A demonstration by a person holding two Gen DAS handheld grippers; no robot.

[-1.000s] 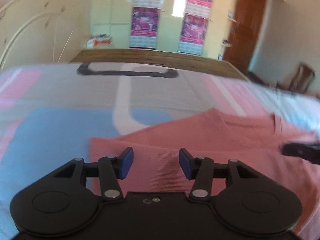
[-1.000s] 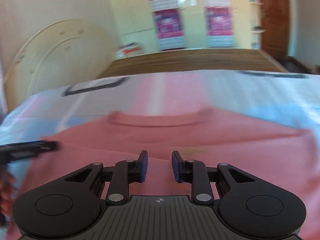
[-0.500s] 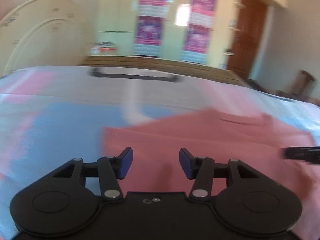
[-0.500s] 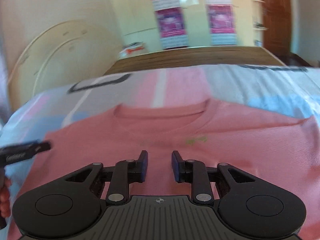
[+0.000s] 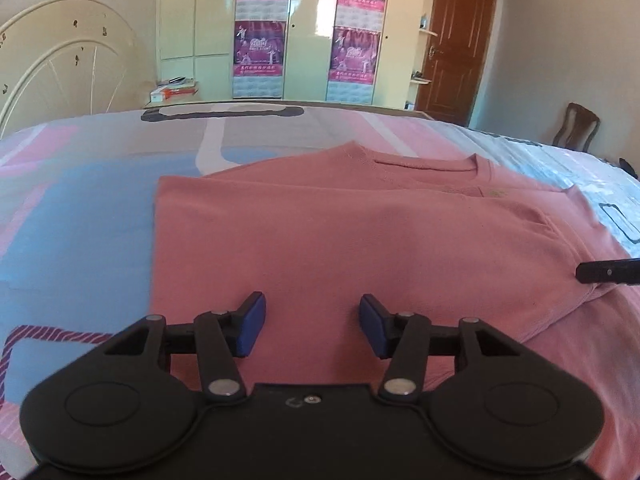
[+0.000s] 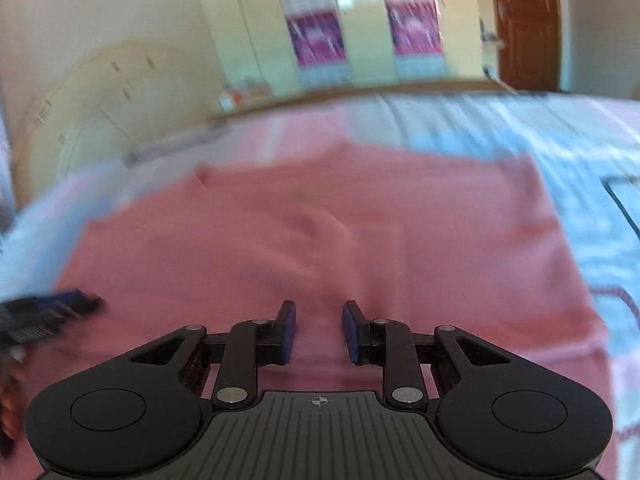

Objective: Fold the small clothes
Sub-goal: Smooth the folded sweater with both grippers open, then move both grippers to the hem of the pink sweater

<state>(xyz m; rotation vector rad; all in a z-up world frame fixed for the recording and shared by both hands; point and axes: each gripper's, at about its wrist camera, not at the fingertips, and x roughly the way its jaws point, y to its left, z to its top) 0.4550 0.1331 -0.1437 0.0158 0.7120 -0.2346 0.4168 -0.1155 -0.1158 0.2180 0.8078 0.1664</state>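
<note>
Pink shirt (image 5: 360,240): lies flat on the bedspread (image 5: 80,216), collar toward 12 o'clock in the left wrist view; one side is folded over the body, its hem edge running toward 4 o'clock.
Shirt in right wrist view: the pink cloth (image 6: 320,248) fills the middle of a motion-blurred frame, with soft creases near the centre.
Left gripper (image 5: 312,330): blue-padded fingers spread wide, nothing between them, poised over the near edge of the shirt at 6 o'clock; whether they touch the cloth I cannot tell.
Right gripper (image 6: 319,332): fingers parted with a clear gap, nothing between them, above the shirt at 6 o'clock.
Other tool in view: the right gripper's dark tip shows at 3 o'clock in the left wrist view; the left one shows blurred at 9 o'clock in the right wrist view.
Bedspread: pink, blue and grey blocks, around the shirt on all visible sides.
Background: wardrobe with purple posters (image 5: 260,24) at 12 o'clock, brown door (image 5: 456,40) at 1 o'clock, white metal headboard (image 5: 60,76) at 10 o'clock.
</note>
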